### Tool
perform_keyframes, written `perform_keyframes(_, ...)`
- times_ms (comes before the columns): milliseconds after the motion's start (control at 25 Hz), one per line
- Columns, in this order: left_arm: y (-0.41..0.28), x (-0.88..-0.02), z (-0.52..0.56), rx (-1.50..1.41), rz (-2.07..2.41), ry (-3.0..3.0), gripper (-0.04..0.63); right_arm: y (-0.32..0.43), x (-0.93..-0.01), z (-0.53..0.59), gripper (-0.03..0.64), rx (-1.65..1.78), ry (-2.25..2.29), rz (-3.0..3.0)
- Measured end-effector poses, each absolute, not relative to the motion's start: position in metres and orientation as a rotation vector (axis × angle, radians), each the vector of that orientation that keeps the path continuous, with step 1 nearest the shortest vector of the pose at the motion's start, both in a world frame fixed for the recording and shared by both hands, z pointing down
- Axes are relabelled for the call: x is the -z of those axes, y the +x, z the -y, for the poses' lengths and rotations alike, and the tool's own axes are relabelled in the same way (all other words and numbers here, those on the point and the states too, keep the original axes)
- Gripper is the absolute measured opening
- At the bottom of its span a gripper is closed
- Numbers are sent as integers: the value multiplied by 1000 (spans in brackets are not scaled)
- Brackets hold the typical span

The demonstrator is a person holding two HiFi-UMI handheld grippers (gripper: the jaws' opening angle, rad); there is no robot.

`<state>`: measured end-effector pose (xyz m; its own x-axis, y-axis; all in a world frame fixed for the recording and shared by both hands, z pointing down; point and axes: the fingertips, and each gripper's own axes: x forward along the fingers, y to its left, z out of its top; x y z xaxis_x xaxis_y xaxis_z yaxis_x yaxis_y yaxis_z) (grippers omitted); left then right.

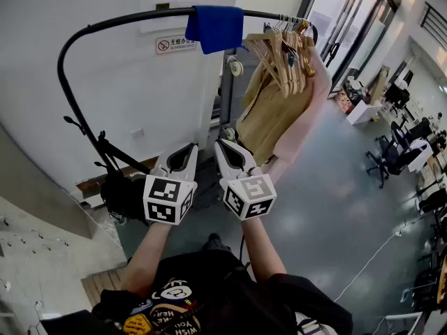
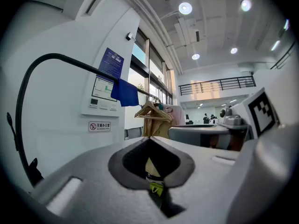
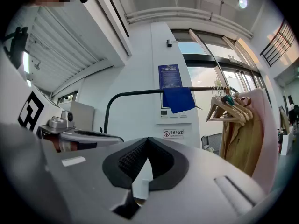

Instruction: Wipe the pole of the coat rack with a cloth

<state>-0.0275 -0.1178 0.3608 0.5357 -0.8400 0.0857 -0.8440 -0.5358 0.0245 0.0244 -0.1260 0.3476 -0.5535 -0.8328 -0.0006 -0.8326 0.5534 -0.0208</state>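
The coat rack's black pole (image 1: 119,21) rises at the left and runs across the top; it also shows in the gripper views (image 2: 60,58) (image 3: 135,93). A blue cloth (image 1: 215,28) hangs draped over its middle (image 2: 124,92) (image 3: 178,99). Both grippers are held side by side well below the pole and apart from the cloth. My left gripper (image 1: 190,149) (image 2: 149,139) is shut with nothing in it. My right gripper (image 1: 221,146) (image 3: 148,140) is likewise shut and empty, its tips pointing up toward the cloth.
Wooden hangers (image 1: 283,47) with a beige coat (image 1: 269,114) and a pink garment (image 1: 307,117) crowd the pole's right end. A white wall with a no-smoking sign (image 1: 172,44) stands behind. A black bag (image 1: 122,194) sits at the rack's foot; office chairs (image 1: 391,155) stand far right.
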Motion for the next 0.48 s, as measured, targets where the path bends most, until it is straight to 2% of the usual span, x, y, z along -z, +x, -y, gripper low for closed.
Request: perform_keyframes(480,-34,-364,119,-104,1478,2690,3,20,-352,130,0,45,-1479,-2760)
